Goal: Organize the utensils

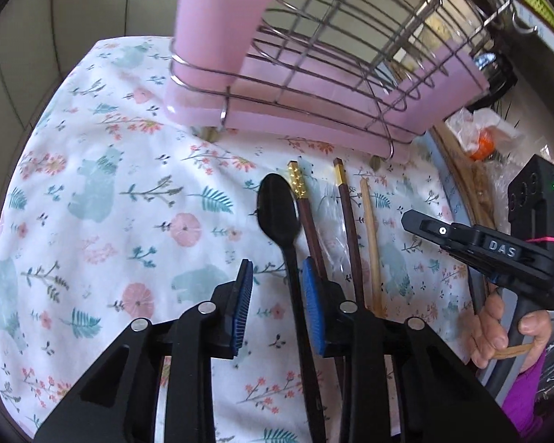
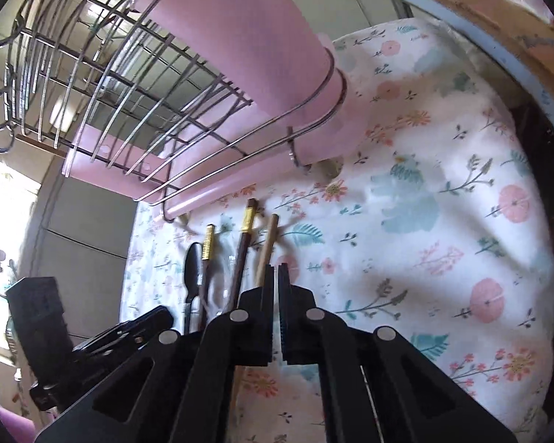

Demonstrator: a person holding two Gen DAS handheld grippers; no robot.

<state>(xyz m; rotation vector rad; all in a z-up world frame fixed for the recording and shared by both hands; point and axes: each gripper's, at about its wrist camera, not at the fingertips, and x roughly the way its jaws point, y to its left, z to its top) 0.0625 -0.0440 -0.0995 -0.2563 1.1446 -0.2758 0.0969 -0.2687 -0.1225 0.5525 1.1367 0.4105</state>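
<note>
Floral-clothed tabletop point(image 1: 103, 170), rack point(image 1: 314, 74) at 12 o'clock. Left gripper point(image 1: 277, 306) jaws wide apart astride black spoon point(image 1: 280, 214), gripping nothing; right gripper point(image 2: 277, 295) jaws nearly closed, empty. Risked pinching the touching dark chopstick point(image 1: 310, 229) with the spoon.

Surface: I see a floral tablecloth point(image 1: 103, 184).
Wall: pale panels point(image 1: 74, 3) behind.
Light: bright window point(image 2: 7, 199), far left.

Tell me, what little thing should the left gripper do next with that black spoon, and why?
Probably close the left gripper on the black spoon. Its jaws stand open with the spoon's handle running between the blue pads, though the spoon seems to lie on the floral cloth, not gripped. The wire rack stands just beyond, a likely place for it. The right gripper looks shut and empty.
</note>
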